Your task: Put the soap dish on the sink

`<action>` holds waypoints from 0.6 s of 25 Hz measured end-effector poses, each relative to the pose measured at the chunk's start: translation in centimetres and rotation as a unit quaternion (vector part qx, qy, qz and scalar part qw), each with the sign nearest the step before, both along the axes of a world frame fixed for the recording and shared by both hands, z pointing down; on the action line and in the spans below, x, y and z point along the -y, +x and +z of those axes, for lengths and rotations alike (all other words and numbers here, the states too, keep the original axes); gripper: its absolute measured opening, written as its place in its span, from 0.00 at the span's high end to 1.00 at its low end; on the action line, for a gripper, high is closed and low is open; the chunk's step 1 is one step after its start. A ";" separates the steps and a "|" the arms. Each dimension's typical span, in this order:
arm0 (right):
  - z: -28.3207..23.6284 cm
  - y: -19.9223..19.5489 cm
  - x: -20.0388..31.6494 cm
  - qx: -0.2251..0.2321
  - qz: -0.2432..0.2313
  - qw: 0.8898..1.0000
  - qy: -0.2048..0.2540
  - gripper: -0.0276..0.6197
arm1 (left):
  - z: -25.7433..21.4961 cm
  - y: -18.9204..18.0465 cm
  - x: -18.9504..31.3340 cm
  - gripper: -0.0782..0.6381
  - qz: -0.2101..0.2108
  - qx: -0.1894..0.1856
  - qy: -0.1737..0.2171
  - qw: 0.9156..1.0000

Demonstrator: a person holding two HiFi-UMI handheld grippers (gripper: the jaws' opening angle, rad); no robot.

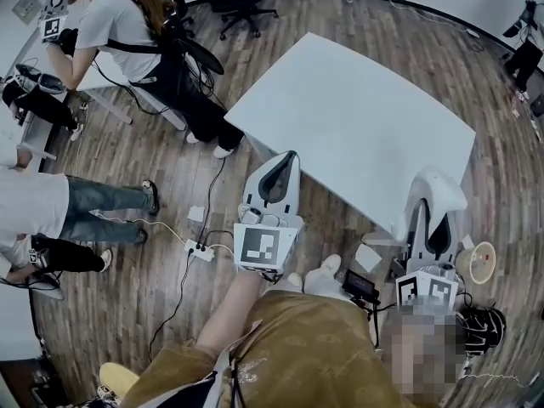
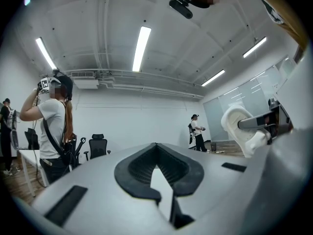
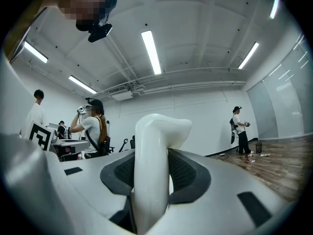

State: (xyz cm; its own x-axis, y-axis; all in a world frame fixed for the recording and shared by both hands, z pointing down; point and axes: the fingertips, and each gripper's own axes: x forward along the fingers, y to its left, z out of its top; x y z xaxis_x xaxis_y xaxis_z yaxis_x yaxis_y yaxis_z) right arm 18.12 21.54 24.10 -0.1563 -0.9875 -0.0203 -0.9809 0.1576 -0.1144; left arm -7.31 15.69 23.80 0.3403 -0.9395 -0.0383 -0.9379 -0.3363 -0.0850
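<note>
Although its lower end is hidden between the pads (image 3: 188, 173), the white soap dish (image 3: 151, 190) stands clamped in the right gripper (image 3: 155, 153). The left gripper's (image 2: 156, 148) jaws meet, empty. A white table (image 1: 357, 117) lies ahead, with people (image 1: 127, 32) beyond.

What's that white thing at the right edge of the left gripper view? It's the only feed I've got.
Observer: That's the soap dish. The right gripper view shows it clamped between the fingers of the right gripper.
Operator: Is there a sink near it?
Observer: None shows in the head view. It shows only a white table just ahead of the dish.
</note>
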 end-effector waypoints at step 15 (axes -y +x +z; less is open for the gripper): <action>0.3 2.5 6.9 0.007 -0.004 1.000 -0.001 0.71 | -0.2 1.8 6.6 0.88 -0.007 0.016 -0.001 1.000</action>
